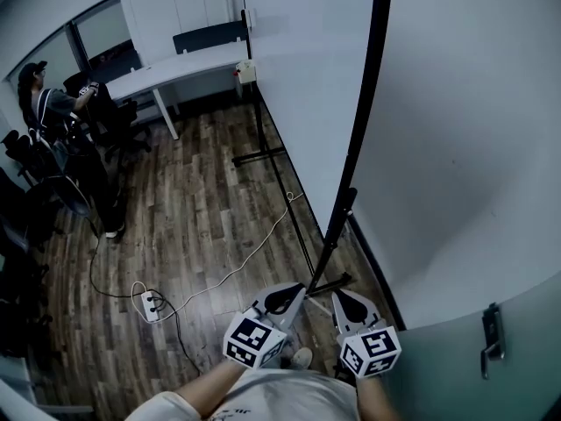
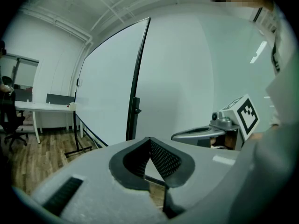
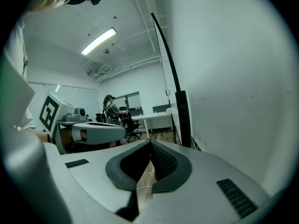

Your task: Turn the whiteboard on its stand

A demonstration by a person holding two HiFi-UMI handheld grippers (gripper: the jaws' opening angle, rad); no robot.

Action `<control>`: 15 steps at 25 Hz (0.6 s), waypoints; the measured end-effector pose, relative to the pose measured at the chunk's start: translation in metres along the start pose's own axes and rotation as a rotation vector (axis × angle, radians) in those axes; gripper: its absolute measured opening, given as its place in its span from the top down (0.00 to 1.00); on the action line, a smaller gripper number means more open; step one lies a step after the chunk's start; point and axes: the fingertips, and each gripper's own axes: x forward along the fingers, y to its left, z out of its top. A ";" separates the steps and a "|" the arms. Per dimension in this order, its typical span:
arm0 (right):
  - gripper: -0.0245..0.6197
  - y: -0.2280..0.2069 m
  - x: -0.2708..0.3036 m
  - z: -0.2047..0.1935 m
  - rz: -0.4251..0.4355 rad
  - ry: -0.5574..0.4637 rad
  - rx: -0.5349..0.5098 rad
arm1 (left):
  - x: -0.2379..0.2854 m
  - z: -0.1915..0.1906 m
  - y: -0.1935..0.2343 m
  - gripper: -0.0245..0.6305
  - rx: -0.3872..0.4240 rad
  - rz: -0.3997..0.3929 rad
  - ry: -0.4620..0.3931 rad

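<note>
**Whiteboard's near edge close to the wall; both grippers clenched, empty**

The whiteboard [image 1: 307, 77] fills the upper centre of the head view. Its black near edge [image 1: 359, 121] runs down to the stand's foot [image 1: 331, 283], just above the grippers. Right of that edge the wall [image 1: 456, 147] stands near. To the left lies open wooden floor [image 1: 202, 200], crossed by a cable [image 1: 250, 260] to a power strip [image 1: 151, 305]. At bottom centre, the left gripper [image 1: 289, 295] and right gripper [image 1: 349, 303] are clenched on nothing.

Upper left, we see a person [image 1: 48, 112] at a white desk [image 1: 175, 68]. A power strip [image 1: 151, 306] lies lower left; wood floor [image 1: 210, 200] beneath.
</note>
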 end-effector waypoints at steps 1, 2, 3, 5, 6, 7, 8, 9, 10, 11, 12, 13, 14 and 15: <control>0.95 0.000 0.001 0.001 -0.005 0.001 0.000 | 0.000 0.002 0.002 0.95 0.003 -0.004 0.001; 0.95 0.000 0.003 0.002 -0.009 0.001 -0.001 | 0.001 0.004 0.005 0.95 0.006 -0.007 0.001; 0.95 0.000 0.005 0.004 -0.013 0.000 -0.002 | 0.001 0.005 0.008 0.95 0.008 -0.011 0.002; 0.95 0.001 0.009 0.008 -0.019 -0.005 -0.002 | 0.001 0.009 0.012 0.95 0.009 -0.021 0.001; 0.95 0.001 0.011 0.010 -0.022 -0.009 -0.002 | 0.001 0.010 0.013 0.95 0.010 -0.026 -0.001; 0.95 0.001 0.012 0.012 -0.024 -0.014 -0.003 | 0.002 0.012 0.015 0.95 0.012 -0.030 -0.002; 0.95 0.000 0.015 0.013 -0.025 -0.017 -0.005 | 0.003 0.013 0.017 0.95 0.014 -0.034 -0.003; 0.95 -0.001 0.017 0.014 -0.028 -0.018 -0.007 | 0.005 0.013 0.018 0.95 0.016 -0.037 -0.004; 0.95 -0.001 0.018 0.014 -0.033 -0.017 -0.009 | 0.005 0.013 0.020 0.95 0.018 -0.039 -0.004; 0.95 -0.002 0.020 0.015 -0.039 -0.015 -0.011 | 0.006 0.014 0.023 0.95 0.018 -0.041 -0.004; 0.95 -0.003 0.021 0.017 -0.045 -0.014 -0.013 | 0.006 0.015 0.025 0.95 0.018 -0.043 -0.004; 0.95 -0.004 0.022 0.018 -0.050 -0.013 -0.017 | 0.006 0.015 0.027 0.95 0.018 -0.045 -0.004; 0.95 -0.005 0.024 0.019 -0.054 -0.013 -0.020 | 0.007 0.016 0.029 0.95 0.018 -0.047 -0.004; 0.95 -0.007 0.025 0.020 -0.057 -0.014 -0.023 | 0.008 0.016 0.031 0.95 0.017 -0.049 -0.005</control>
